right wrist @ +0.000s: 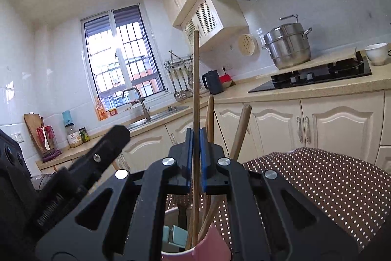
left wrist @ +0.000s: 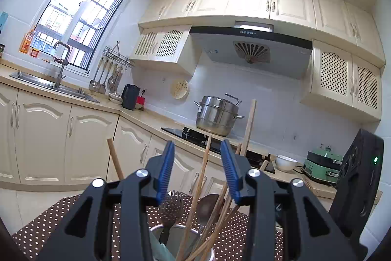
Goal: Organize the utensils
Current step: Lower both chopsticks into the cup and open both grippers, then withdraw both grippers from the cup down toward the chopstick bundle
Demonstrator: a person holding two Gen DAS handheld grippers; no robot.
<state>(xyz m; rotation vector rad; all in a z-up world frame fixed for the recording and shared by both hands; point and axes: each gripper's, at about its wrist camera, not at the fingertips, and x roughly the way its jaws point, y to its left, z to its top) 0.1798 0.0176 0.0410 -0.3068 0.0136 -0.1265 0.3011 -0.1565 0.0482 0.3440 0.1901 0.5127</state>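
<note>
A pink utensil cup (right wrist: 215, 245) stands on the brown polka-dot tablecloth (right wrist: 317, 187), right under both grippers. It holds several wooden chopsticks and handles, a dark slotted spoon (left wrist: 171, 209) and a metal spoon (left wrist: 207, 207). My right gripper (right wrist: 196, 136) is shut on a long upright wooden stick (right wrist: 196, 80) whose lower end sits in the cup. My left gripper (left wrist: 199, 158) stands open above the cup rim (left wrist: 154, 228). A thin wooden chopstick (left wrist: 204, 177) leans up between its blue pads without being pressed. The left gripper's black body (right wrist: 97, 158) shows at the left of the right wrist view.
Cream cabinets and a counter run behind. On the counter are a black hob (right wrist: 317, 76), a steel steamer pot (left wrist: 216, 118), a white bowl (left wrist: 284, 162) and a green appliance (left wrist: 320, 166). A sink (left wrist: 48, 85) and hanging ladles (left wrist: 105, 80) lie to the left.
</note>
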